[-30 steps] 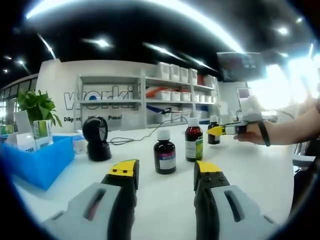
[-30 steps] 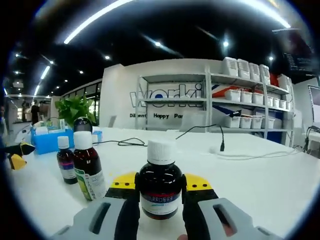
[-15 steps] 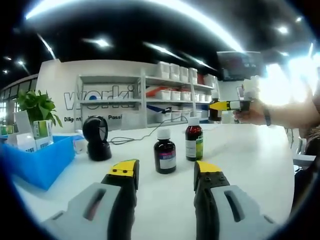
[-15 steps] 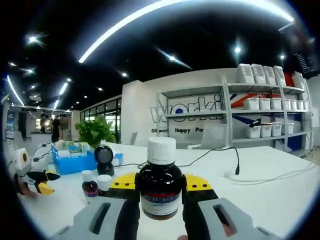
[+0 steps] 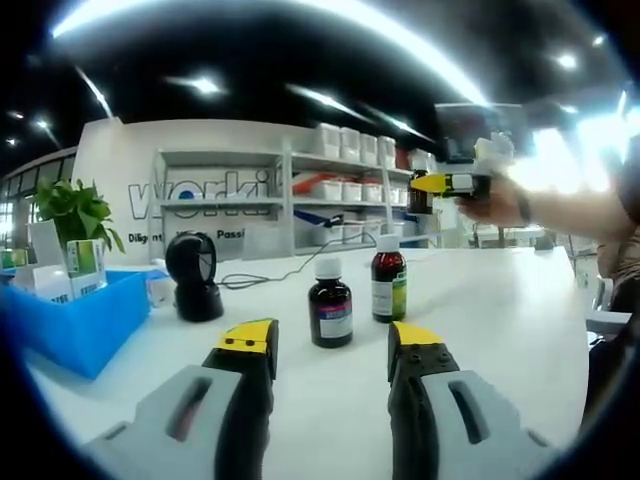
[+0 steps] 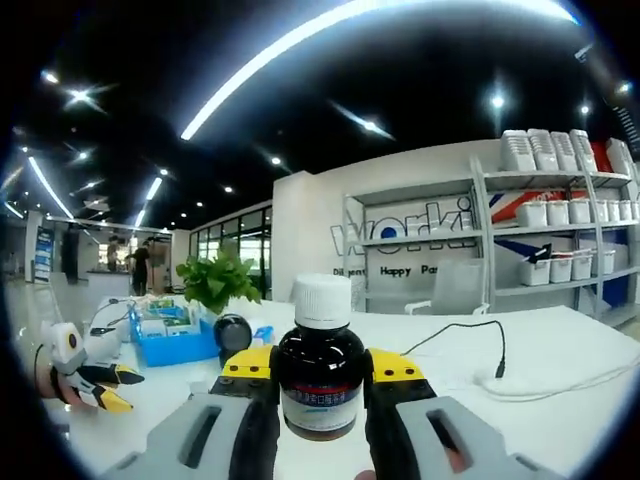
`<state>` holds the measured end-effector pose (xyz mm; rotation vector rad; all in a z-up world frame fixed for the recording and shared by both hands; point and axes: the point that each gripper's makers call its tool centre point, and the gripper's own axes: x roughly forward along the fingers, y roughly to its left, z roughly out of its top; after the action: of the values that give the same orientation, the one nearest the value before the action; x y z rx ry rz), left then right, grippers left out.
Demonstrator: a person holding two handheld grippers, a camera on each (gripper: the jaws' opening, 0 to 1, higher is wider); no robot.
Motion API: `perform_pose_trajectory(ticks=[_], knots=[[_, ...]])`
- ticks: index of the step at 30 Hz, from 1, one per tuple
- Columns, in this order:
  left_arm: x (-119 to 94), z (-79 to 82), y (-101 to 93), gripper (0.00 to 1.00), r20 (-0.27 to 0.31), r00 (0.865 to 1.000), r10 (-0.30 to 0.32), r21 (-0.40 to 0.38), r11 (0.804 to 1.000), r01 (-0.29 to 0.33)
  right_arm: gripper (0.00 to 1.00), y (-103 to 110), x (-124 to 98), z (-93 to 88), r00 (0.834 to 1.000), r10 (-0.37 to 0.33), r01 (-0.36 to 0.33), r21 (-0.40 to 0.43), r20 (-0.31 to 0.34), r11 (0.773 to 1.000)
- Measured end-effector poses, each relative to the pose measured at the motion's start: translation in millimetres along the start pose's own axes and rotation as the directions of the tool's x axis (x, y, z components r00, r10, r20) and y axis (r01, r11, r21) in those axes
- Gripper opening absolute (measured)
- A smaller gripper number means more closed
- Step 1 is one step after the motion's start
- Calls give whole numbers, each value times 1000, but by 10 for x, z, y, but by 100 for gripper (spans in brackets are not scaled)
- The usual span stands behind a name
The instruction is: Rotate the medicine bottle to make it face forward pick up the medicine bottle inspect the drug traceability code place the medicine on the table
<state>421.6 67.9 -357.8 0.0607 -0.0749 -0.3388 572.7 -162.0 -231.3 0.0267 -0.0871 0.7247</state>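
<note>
Since the earlier frames the right gripper has risen further, carrying its bottle up off the table; the left gripper has stayed where it was.

Left gripper view. We see the left gripper (image 5: 330, 345) low over the white table (image 5: 500, 320), its yellow-tipped jaws apart with nothing between them. Beyond the tips stand two dark bottles with white caps: a short bottle (image 5: 329, 303) and, just beside it to the right, a taller bottle (image 5: 388, 279) with a green-and-white label. A black scanner (image 5: 194, 277) stands further left, a cable (image 5: 290, 268) trailing behind it. A blue bin (image 5: 80, 318) holding small boxes lies at the left edge, with a plant (image 5: 72, 212) behind it. Shelves (image 5: 290, 195) with white tubs line the back wall. At upper right a hand (image 5: 497, 203) holds the right gripper (image 5: 428, 184) well above the table, level with the shelves; the dark object at its tip is too small to read.

Right gripper view. We see the right gripper (image 6: 321, 372) clamped on the medicine bottle (image 6: 321, 375), which stands upright between the jaws, white cap up and label towards the camera; the print is too blurred to read. The table lies below. At lower left the left gripper (image 6: 110, 388) enters, with the bin (image 6: 180, 338), scanner (image 6: 233, 333) and plant (image 6: 217, 280) beyond it.
</note>
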Motion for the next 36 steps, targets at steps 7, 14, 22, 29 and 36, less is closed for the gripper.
perform_pose_trajectory(ticks=[7, 14, 22, 29, 36], knots=[[-7, 7, -3, 35, 3, 1000, 2, -3, 1000, -2, 28, 143, 117, 142, 998, 62, -62, 0, -5, 998], [-5, 5, 8, 35, 4, 1000, 1, -3, 1000, -1, 28, 219, 217, 361, 995, 105, -105, 12, 1, 994], [-5, 1, -3, 35, 2, 1000, -2, -4, 1000, 2, 28, 308, 439, 652, 986, 165, -165, -38, -12, 986], [-6, 10, 7, 35, 7, 1000, 1, -9, 1000, -1, 28, 410, 710, 1039, 976, 218, -219, -73, -16, 973], [-7, 20, -3, 35, 11, 1000, -2, -17, 1000, 2, 28, 489, 1017, 1300, 964, 262, -266, -128, -49, 955]])
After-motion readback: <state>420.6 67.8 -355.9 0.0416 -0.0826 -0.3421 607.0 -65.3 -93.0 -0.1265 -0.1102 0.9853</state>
